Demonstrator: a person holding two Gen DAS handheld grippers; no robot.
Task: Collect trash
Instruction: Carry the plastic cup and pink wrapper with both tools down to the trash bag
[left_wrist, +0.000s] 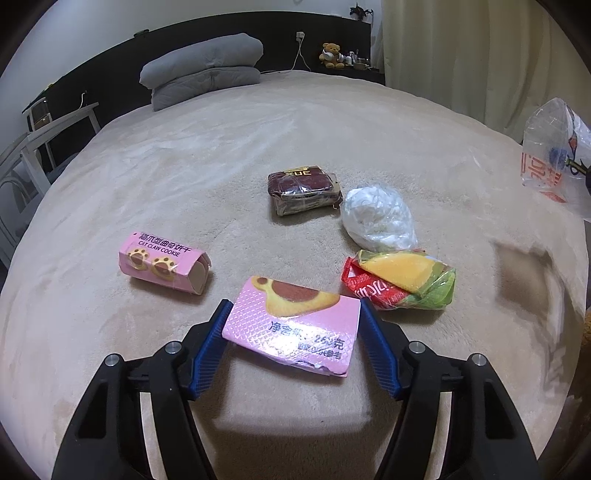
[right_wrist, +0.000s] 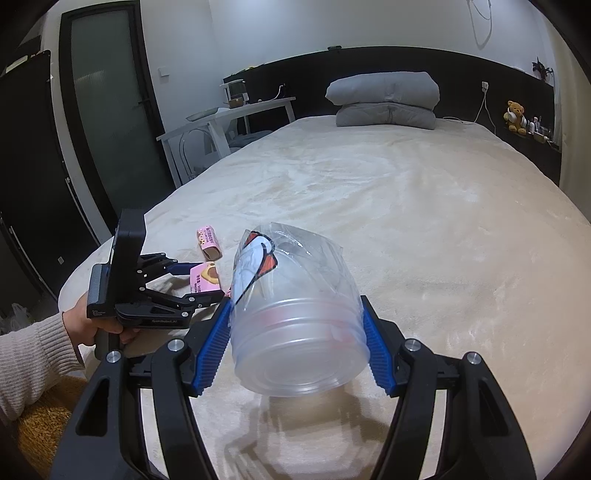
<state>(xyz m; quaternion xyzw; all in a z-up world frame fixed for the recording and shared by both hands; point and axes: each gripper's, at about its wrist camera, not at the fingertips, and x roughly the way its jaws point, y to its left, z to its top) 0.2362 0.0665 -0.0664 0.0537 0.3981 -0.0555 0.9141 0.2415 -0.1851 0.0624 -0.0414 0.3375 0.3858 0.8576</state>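
The left gripper (left_wrist: 293, 314) is pressing its blue jaws against both sides of a pink cookie wrapper (left_wrist: 295, 326) lying on the beige bed (left_wrist: 258, 147). The right gripper (right_wrist: 297, 321) is clamping a clear plastic container (right_wrist: 295, 332) lined with a plastic bag. A pink cat claw cookie box (left_wrist: 164, 263), a dark red packet (left_wrist: 301, 189), a white crumpled bag (left_wrist: 378, 218) and a red-green wrapper (left_wrist: 400, 280) are lying nearby on the bed.
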